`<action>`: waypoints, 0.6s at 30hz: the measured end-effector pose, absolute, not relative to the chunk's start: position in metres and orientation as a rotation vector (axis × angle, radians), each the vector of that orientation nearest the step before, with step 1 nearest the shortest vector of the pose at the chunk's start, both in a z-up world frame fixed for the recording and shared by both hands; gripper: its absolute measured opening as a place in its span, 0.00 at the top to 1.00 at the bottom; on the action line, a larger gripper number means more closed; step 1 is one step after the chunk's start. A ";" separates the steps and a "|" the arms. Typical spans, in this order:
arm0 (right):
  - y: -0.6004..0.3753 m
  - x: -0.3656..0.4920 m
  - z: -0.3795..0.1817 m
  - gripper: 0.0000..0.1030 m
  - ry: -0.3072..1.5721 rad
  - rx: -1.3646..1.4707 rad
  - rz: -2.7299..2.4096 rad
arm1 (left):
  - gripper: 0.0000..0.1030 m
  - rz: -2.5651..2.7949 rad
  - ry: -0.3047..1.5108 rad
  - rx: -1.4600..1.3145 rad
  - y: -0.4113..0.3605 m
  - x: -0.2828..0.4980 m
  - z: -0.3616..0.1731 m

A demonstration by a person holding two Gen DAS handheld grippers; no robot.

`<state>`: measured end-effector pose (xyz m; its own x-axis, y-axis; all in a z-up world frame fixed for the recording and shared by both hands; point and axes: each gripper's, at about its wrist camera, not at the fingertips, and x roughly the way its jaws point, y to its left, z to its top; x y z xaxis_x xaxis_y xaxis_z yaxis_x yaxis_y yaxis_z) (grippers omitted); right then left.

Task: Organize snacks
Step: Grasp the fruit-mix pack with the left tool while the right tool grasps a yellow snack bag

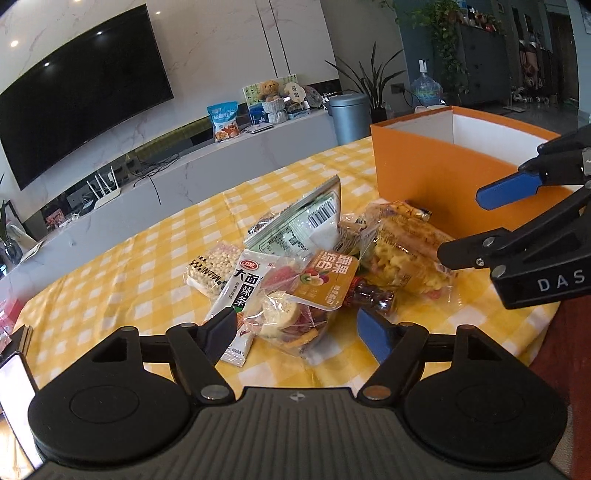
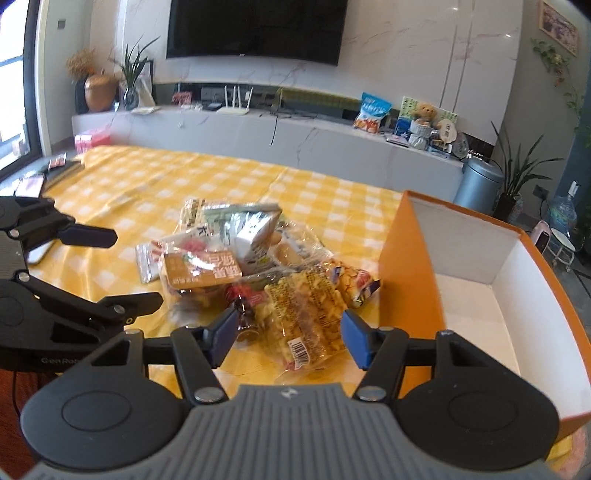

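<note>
A pile of snack packets lies on the yellow checked tablecloth: a dried-fruit bag with an orange label, a white spicy-strip packet, a bean packet, a silver pouch and a yellow crisp bag. My left gripper is open just before the dried-fruit bag. My right gripper is open with the yellow crisp bag between its fingers. An open orange box, white inside, stands right of the pile. The right gripper also shows in the left wrist view.
A phone lies at the table's left edge. A white TV cabinet with a router, snack bag and teddy bear stands beyond the table, under a wall TV. A grey bin and plants stand at the right.
</note>
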<state>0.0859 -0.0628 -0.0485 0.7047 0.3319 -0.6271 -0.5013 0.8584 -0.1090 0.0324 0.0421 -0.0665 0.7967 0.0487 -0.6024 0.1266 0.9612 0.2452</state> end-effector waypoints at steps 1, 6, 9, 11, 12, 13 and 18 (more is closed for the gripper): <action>-0.059 0.089 -0.052 0.36 0.643 -0.301 0.464 | 0.15 -0.040 0.656 0.281 0.043 0.036 -0.069; -0.042 0.105 -0.069 0.32 0.682 -0.389 0.459 | 0.15 -0.063 0.670 0.308 0.049 0.052 -0.076; -0.033 0.113 -0.080 0.32 0.698 -0.458 0.454 | 0.14 -0.076 0.665 0.348 0.049 0.061 -0.080; -0.029 0.117 -0.087 0.27 0.702 -0.508 0.444 | 0.13 -0.087 0.664 0.369 0.049 0.065 -0.085; -0.027 0.119 -0.091 0.26 0.706 -0.529 0.439 | 0.13 -0.090 0.667 0.378 0.049 0.067 -0.088; -0.025 0.121 -0.095 0.26 0.709 -0.548 0.439 | 0.13 -0.092 0.671 0.385 0.049 0.069 -0.091; -0.018 0.126 -0.114 0.26 0.689 -0.658 0.442 | 0.09 -0.092 0.675 0.390 0.052 0.076 -0.099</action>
